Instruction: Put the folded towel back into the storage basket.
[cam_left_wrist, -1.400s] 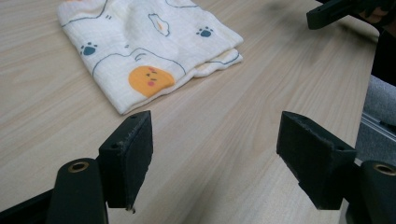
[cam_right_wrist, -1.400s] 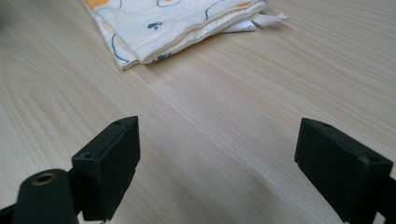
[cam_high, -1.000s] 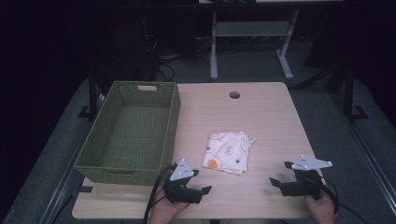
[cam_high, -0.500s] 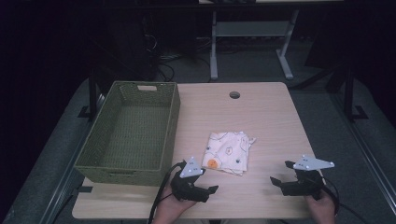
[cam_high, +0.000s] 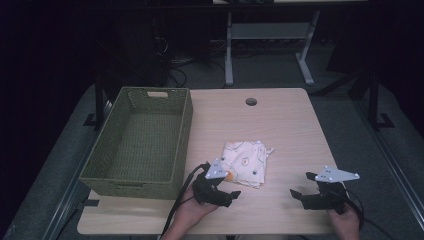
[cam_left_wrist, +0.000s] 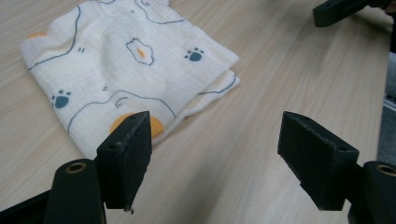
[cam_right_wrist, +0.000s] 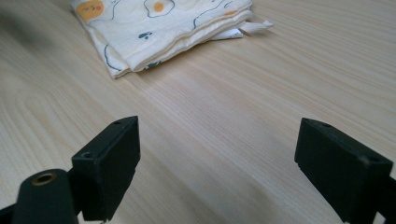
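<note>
A folded cream cloth (cam_high: 246, 162) printed with eggs and paw marks lies flat on the wooden table (cam_high: 280, 125), near its middle front. My left gripper (cam_high: 229, 196) is open just in front of the cloth's near-left corner. In the left gripper view the cloth (cam_left_wrist: 126, 65) lies ahead and to the left, and its orange-marked corner reaches the left jaw of that gripper (cam_left_wrist: 215, 140). My right gripper (cam_high: 301, 185) is open low over bare wood at the front right. In the right gripper view the cloth (cam_right_wrist: 163, 23) lies well ahead of its jaws (cam_right_wrist: 215, 140).
A green woven basket (cam_high: 130, 184) stands empty along the table's left side, close to my left hand. A round cable hole (cam_high: 251, 101) sits near the far edge. Part of the right gripper (cam_left_wrist: 341, 9) shows at the top right of the left gripper view.
My left gripper has moved right and slightly forward, up to the cloth's near corner. The right gripper has stayed almost still. The cloth has not moved.
</note>
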